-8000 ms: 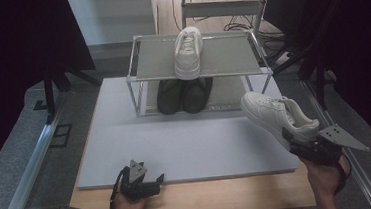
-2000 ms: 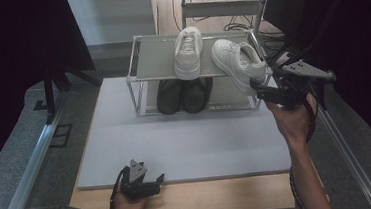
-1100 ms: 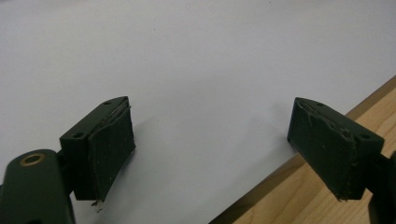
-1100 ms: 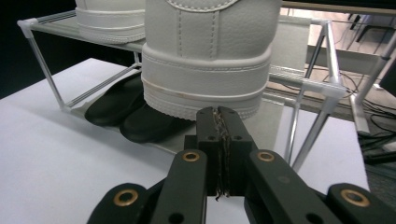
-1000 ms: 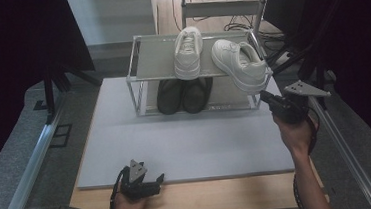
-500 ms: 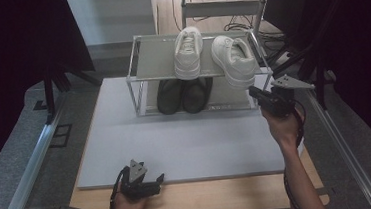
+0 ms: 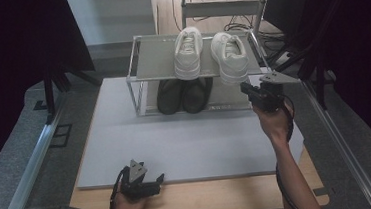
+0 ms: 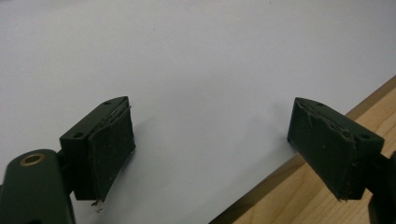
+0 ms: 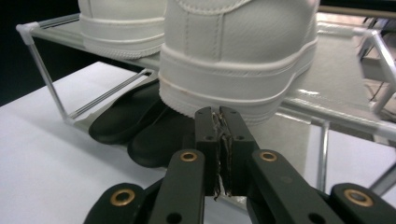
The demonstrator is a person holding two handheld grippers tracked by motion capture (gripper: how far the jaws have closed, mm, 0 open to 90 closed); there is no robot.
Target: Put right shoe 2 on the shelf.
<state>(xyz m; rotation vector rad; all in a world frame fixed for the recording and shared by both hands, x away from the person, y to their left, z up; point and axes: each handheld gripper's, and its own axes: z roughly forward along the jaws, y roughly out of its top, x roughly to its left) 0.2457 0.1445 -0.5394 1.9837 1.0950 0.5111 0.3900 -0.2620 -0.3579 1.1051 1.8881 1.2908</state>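
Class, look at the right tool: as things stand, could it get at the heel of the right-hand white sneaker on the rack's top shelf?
Probably yes. The right tool, jaws shut, sits just before the right-hand white sneaker at its heel, which overhangs the top shelf, with nothing between. It must open to grip.

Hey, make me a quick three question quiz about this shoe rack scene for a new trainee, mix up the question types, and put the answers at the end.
1. True or false: the right gripper has its jaws shut, with nothing between them.
2. Multiple choice: what lies on the lower shelf of the shoe rack? A) a pair of black slippers B) a cardboard box C) a folded towel
3. Fill in: the right white sneaker stands on the top shelf beside the ____.

Key
1. True; the jaws stand just in front of that sneaker's heel.
2. A, the black slippers.
3. The left white sneaker.
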